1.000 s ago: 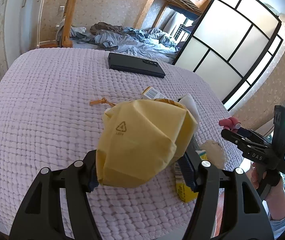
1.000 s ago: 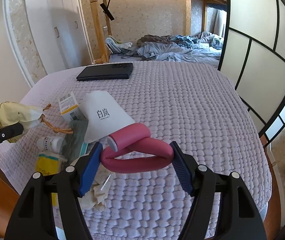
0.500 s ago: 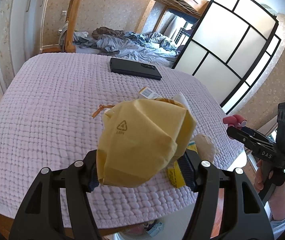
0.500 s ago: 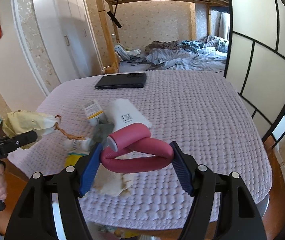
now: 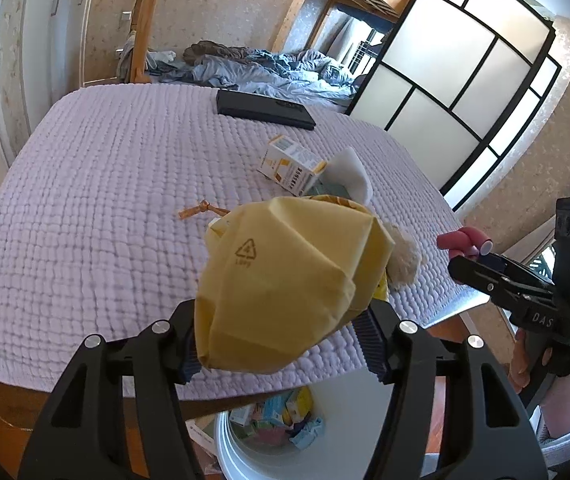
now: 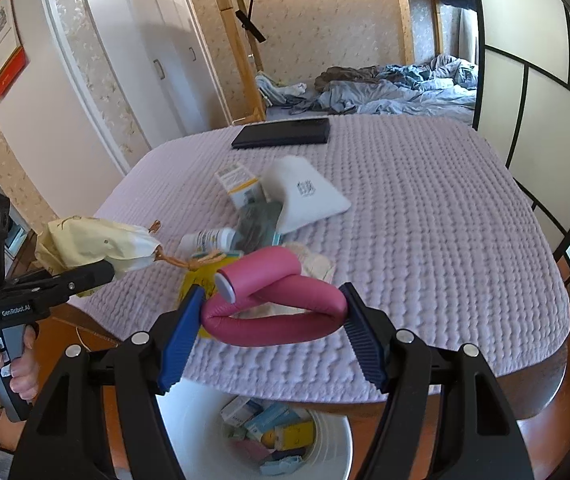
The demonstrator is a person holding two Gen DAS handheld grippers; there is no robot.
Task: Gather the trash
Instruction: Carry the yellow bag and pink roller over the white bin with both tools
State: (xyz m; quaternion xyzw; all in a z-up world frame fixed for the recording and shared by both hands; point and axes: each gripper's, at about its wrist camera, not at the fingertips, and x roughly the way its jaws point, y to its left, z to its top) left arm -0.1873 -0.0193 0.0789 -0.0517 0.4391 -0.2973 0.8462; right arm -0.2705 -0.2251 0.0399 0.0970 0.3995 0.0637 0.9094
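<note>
Trash lies in a loose cluster on the lilac quilted bedspread (image 6: pixel 425 208), toward its near edge, with more already inside the white bin (image 6: pixel 325 436) that stands on the floor just below that edge. Largest first: the bedspread covers the whole surface; at its far edge rests a flat black case (image 6: pixel 283 133), well apart from the cluster. The bin holds small coloured cartons. Above the bedspread's near edge the left gripper (image 5: pixel 285 338) is clamped on a crumpled yellow bag (image 5: pixel 285 276) bearing a recycling triangle; its jaws have just been closing slightly, with the bag between the pads. A knotted brown cord (image 6: pixel 173 258) trails from the bag. Also above the near edge, over the bin, the right gripper (image 6: pixel 271 332) grips a pink foam curler (image 6: pixel 273 308), bent into a loop and pressed between the blue pads (image 6: pixel 181 336). On the bedspread, mid-way toward the case, sit a white pouch (image 6: pixel 309 196) with printed characters and, just beside it, a small white and orange carton (image 6: pixel 237 184). Nearer the edge lie a dark wrapper (image 6: pixel 257 224), a small white bottle (image 6: pixel 209 238) on its side, a yellow packet (image 6: pixel 197 280) and a crumpled tissue (image 6: pixel 313 264). A hand (image 6: pixel 21 376) shows on the left gripper's handle.
</note>
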